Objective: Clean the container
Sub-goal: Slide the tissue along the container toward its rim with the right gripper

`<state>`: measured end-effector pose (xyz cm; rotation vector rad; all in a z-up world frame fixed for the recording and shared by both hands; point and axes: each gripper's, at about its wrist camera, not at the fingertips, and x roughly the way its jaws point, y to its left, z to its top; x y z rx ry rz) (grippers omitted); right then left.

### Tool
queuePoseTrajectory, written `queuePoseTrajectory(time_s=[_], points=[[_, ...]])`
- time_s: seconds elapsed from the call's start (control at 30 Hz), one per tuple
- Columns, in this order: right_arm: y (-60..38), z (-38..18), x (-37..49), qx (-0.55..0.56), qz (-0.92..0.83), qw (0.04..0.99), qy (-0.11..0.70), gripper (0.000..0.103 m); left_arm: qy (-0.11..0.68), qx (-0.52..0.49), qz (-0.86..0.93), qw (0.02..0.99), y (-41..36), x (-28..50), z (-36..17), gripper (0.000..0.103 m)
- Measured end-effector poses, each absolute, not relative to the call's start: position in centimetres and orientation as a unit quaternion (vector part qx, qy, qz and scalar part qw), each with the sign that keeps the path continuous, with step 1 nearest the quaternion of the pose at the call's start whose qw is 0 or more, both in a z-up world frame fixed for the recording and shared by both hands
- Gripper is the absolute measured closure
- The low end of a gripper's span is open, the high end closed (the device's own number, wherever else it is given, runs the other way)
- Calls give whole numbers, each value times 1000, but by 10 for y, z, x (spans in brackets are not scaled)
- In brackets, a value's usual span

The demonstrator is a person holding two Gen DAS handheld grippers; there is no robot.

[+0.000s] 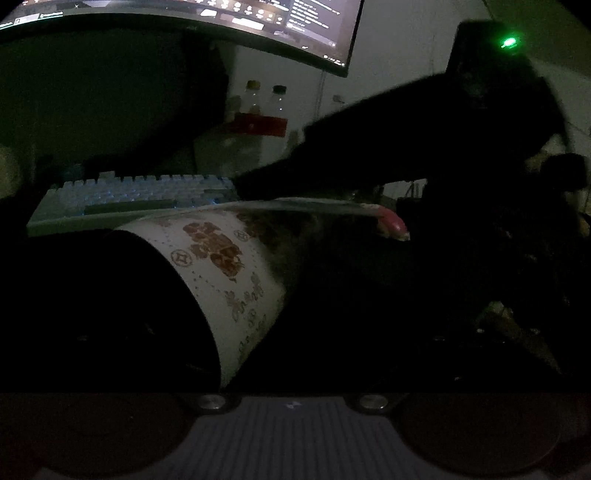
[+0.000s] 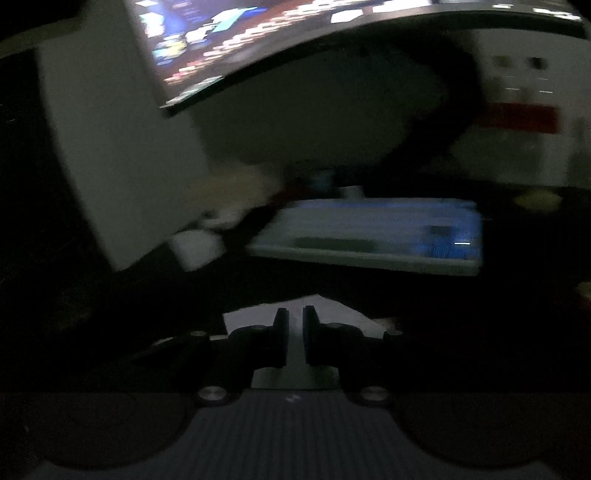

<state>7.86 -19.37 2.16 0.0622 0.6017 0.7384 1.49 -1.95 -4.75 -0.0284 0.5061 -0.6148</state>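
While the room is too dim to read every detail, we can place the container (image 1: 221, 273): a pale paper cup with reddish-brown print, lying tilted between the left gripper's (image 1: 291, 325) fingers, its foil lid (image 1: 295, 205) peeled partly open above them. Whether those fingers press its wall we cannot tell, since they are lost in the dark. Over the cup's open mouth reaches the right gripper (image 2: 294, 332), seen from the left wrist as a black shape with a green light; its fingers stand narrow, nearly together, and the blurred pale sheet (image 2: 295, 314) lying under and between them may be a wipe, though we cannot say it is held. We judge the step to be wiping inside the cup, one hand steadying while the other works. Next we would need the lid kept clear of the mouth and the cup steady against the push. Beyond the fingertips sit a backlit keyboard (image 1: 133, 195), a curved monitor (image 1: 221, 22) and two bottles (image 1: 266, 103), close enough to catch spills.
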Motion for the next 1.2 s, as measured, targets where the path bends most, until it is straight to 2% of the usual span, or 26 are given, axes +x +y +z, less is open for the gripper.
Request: queuePoseTrajectory(time_s=[0.17,0.47,0.67,1.0,1.2], points=[[-182,21,71,22,393,875,282,92,249,-17,-300,921,-16,17,-47,0],[-203,17,99,36,306,905,294,92,252,-25,-290,923,-10,23,-46,0],[-181,20,77,34,387,875,290,92,254,-20,-286,924,-7,24,-45,0],[-204,16,95,38,305,911,276,92,255,-18,-278,926,-2,27,-45,0],[-189,16,70,33,366,889,273,92,258,-23,-273,927,0,31,-44,0]])
